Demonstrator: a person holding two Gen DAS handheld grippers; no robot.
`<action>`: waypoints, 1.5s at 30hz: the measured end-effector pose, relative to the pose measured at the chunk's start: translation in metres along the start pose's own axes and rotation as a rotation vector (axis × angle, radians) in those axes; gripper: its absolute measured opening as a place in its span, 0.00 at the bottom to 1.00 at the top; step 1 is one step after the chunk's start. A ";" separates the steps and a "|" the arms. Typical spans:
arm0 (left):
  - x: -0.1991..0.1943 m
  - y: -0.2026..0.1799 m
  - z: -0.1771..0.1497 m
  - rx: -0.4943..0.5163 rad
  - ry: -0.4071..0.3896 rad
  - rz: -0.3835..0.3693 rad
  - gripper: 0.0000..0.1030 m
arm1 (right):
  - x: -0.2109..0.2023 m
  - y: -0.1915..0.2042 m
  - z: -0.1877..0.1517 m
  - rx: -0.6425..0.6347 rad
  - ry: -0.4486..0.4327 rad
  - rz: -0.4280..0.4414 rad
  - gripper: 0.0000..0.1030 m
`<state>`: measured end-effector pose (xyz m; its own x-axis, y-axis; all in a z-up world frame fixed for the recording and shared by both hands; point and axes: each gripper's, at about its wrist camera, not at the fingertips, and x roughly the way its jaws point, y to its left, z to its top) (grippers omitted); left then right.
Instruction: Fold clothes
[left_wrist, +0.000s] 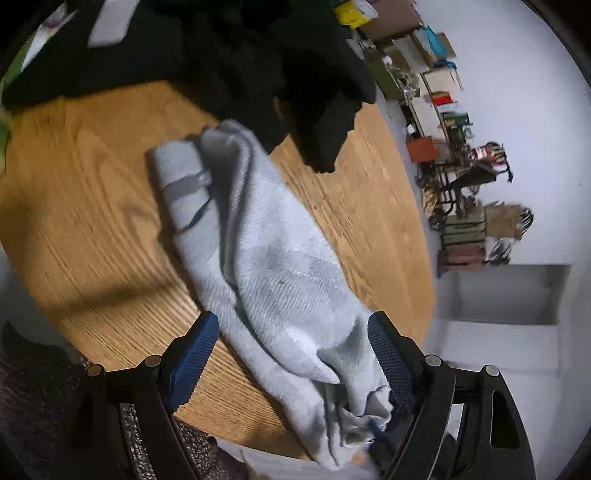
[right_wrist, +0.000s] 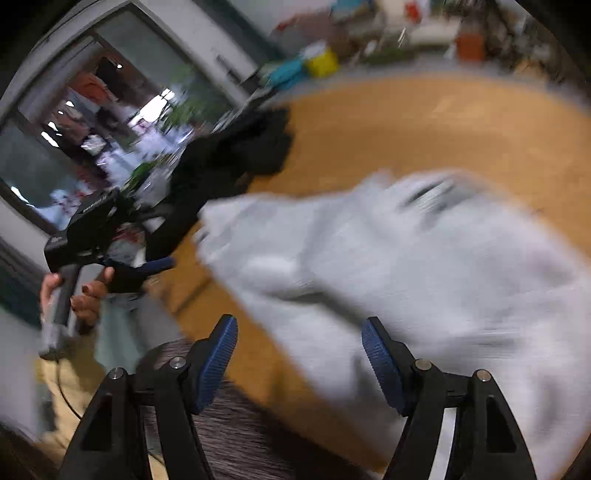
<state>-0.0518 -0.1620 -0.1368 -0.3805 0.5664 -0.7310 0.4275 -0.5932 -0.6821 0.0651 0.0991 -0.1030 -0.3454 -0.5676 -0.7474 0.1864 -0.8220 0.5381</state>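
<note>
The left gripper (left_wrist: 293, 356) has its two blue-padded fingers wide apart. Between them lies the near end of a light grey garment (left_wrist: 273, 273), bunched against the right finger pad (left_wrist: 388, 354); the left finger pad (left_wrist: 194, 360) stands clear of the cloth, above bare wood. From there the garment stretches away across the round wooden table (left_wrist: 85, 192) as a long, loosely gathered strip, and its far end shows a darker grey band. Just behind this far end a black garment (left_wrist: 236, 70) lies in a heap on the far part of the table, close to the grey one.

The right gripper (right_wrist: 299, 354) is also spread wide and holds nothing. In its view, which is much blurred, the grey garment (right_wrist: 424, 280) fills the space ahead and to the right; its edge lies near the right finger, but whether they touch I cannot tell. At the left of this view a hand (right_wrist: 79, 295) grips the handle of the other gripper (right_wrist: 157, 264).
</note>
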 end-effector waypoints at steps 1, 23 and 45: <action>0.007 0.000 0.000 -0.007 -0.006 -0.019 0.81 | 0.015 -0.001 0.003 0.027 0.029 0.023 0.63; 0.068 -0.043 0.081 0.116 -0.053 0.112 0.08 | 0.057 -0.002 0.058 0.002 -0.086 -0.104 0.29; 0.073 -0.049 0.110 0.065 -0.008 -0.069 0.69 | 0.017 -0.016 0.038 -0.207 -0.127 -0.220 0.44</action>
<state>-0.1905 -0.1546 -0.1583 -0.4140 0.6024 -0.6825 0.3460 -0.5893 -0.7301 0.0212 0.1038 -0.1096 -0.5075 -0.3757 -0.7754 0.2735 -0.9236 0.2686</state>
